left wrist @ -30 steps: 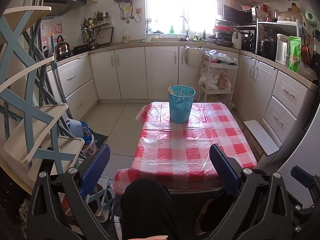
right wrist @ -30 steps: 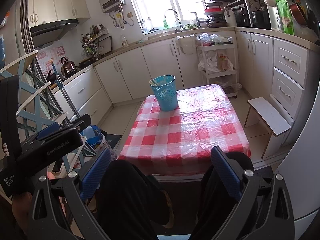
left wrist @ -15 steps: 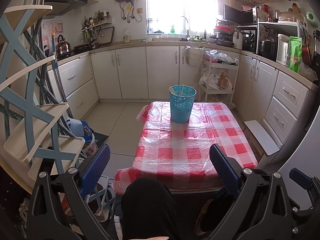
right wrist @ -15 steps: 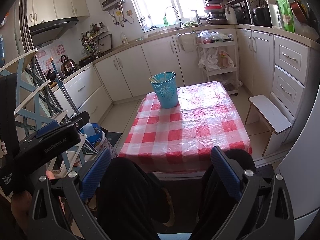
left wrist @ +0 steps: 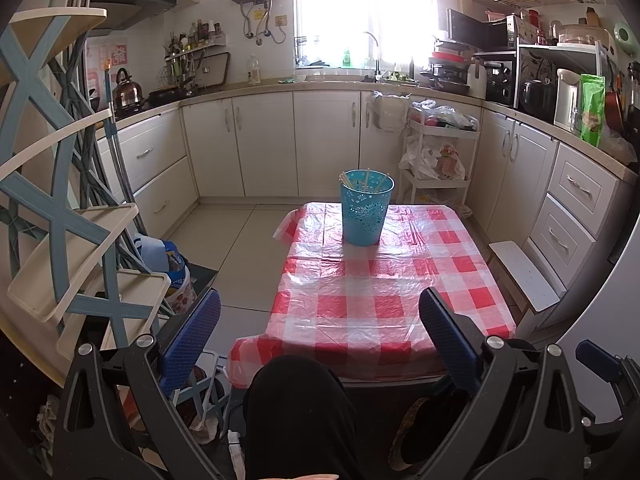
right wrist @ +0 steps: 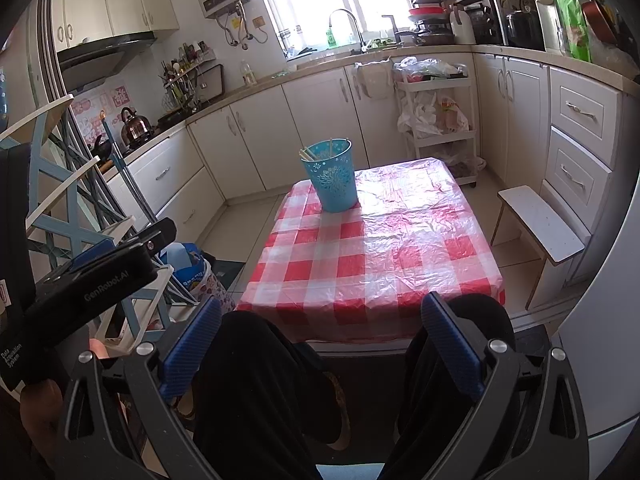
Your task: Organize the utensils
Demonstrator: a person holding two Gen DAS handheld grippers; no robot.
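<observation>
A turquoise perforated holder [left wrist: 366, 210] stands upright on the far part of a table with a red-and-white checked cover [left wrist: 384, 292]; several wooden chopsticks [left wrist: 366, 180] stick out of it. It also shows in the right wrist view [right wrist: 332, 176], with the chopsticks [right wrist: 316, 152] leaning inside. My left gripper [left wrist: 320, 336] is open and empty, held well back from the table's near edge above a black-clad knee. My right gripper [right wrist: 320, 344] is open and empty, also short of the table, above both knees. The left gripper's body [right wrist: 92, 276] shows at left.
A blue-and-cream folding rack [left wrist: 60, 220] stands at the left, with a bag [left wrist: 172, 268] at its foot. A white stool [right wrist: 540, 224] stands right of the table. White cabinets [left wrist: 280, 140] and a cart [left wrist: 438, 152] line the far side.
Both views have shifted slightly: the table and holder sit a little lower and nearer the frame middle in the right wrist view. Both grippers stay open and empty.
</observation>
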